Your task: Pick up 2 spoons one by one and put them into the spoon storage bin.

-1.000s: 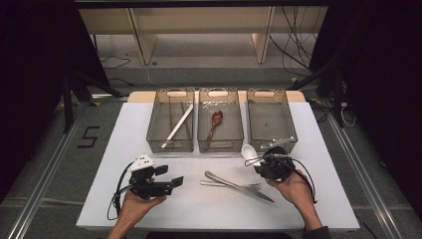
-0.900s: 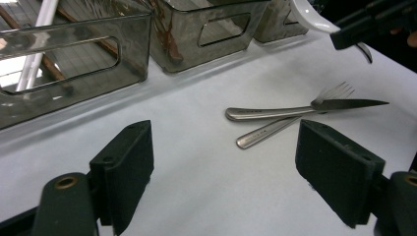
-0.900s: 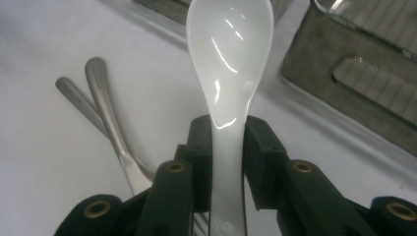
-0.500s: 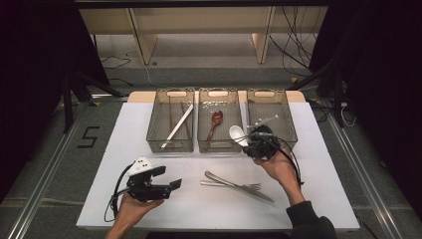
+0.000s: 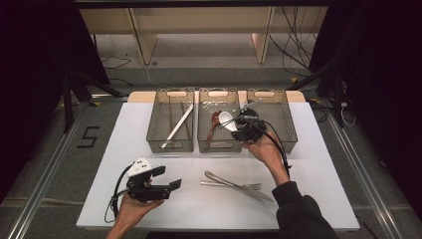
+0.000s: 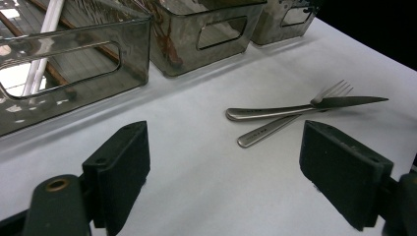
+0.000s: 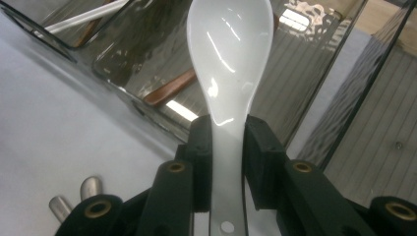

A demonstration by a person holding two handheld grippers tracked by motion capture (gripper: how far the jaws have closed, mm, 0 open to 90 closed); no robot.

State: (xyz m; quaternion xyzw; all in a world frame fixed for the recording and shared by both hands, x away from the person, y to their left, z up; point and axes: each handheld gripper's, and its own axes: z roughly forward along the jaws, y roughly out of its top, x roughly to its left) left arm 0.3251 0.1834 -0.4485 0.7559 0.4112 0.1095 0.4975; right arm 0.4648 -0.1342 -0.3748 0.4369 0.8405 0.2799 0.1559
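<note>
White table (image 5: 308,174), three smoked bins at twelve o'clock: spoon drop could miss.
Left tongs (image 5: 166,184) rest open at seven o'clock; right tongs (image 5: 234,123) pinch the white ceramic spoon (image 5: 226,120) by its slim handle over the middle bin (image 5: 219,146), where it could pivot, slip or clip the rim.

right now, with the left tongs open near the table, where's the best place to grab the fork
Grip the fork by the bare handle end nearest the left tongs. It lies flat on the white table, so come from above with the jaws across the handle. Avoid the tine end: there the knife crosses over it, and a grab would likely catch both.
</note>
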